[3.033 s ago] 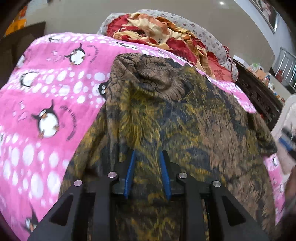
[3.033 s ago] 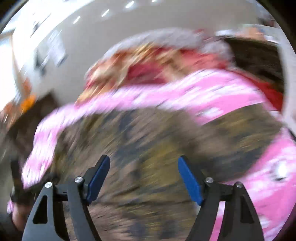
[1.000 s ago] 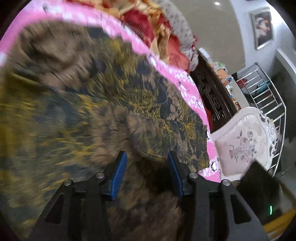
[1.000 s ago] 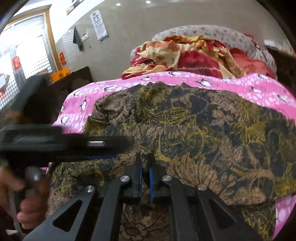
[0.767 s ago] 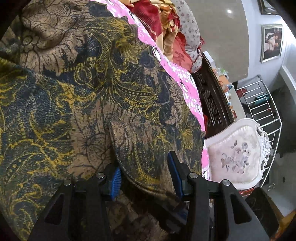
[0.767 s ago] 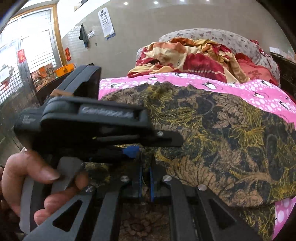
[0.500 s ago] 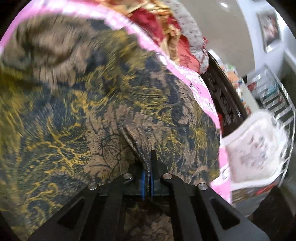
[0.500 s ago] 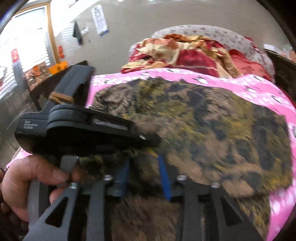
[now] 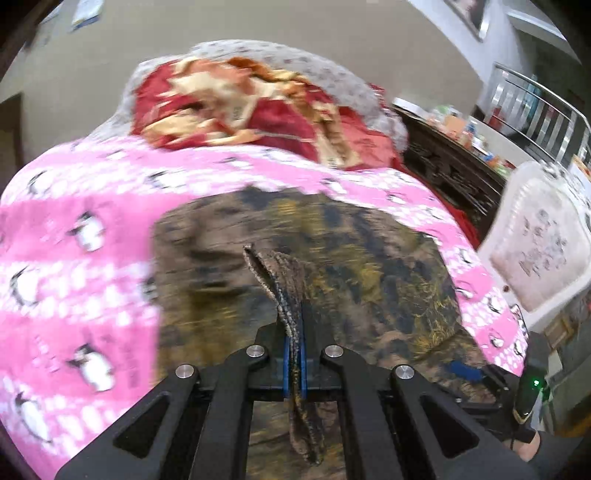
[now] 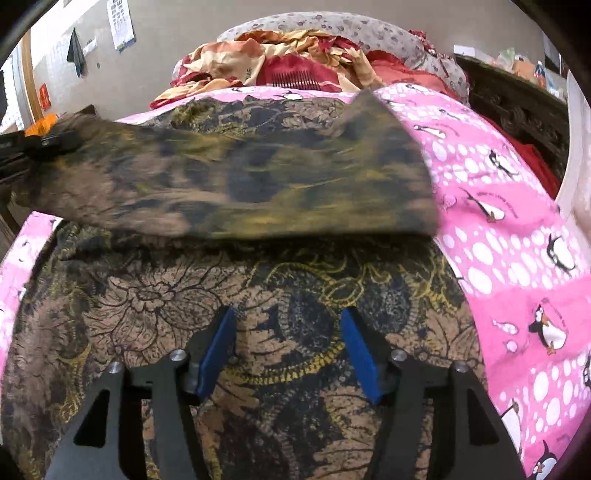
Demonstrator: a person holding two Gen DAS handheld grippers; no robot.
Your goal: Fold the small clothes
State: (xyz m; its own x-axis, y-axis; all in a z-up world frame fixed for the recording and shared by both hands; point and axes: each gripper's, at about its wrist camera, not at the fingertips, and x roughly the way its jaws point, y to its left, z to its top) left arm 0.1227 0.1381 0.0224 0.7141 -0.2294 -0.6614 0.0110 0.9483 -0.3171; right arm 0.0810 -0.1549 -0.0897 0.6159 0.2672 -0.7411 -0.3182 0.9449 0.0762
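A brown garment (image 9: 388, 280) with a yellow and dark blue pattern lies spread on a pink penguin bedsheet (image 9: 92, 229). My left gripper (image 9: 293, 354) is shut on a raised fold of the garment, and the fold stands up between its blue pads. In the right wrist view that lifted flap (image 10: 229, 192) stretches blurred across the picture toward the left gripper (image 10: 37, 144) at the left edge. My right gripper (image 10: 288, 350) hovers just over the flat part of the garment (image 10: 288, 295). Its jaws are opening, and nothing is pinched between the pads.
A heap of red and cream bedding (image 9: 240, 107) and a grey pillow (image 10: 332, 29) lie at the far end of the bed. A dark wooden cabinet (image 9: 450, 177) and a white upholstered chair (image 9: 535, 251) stand to the right of the bed.
My left gripper has closed on a fold of the garment and lifted it up and away. My right gripper has let go of the cloth and opened wide.
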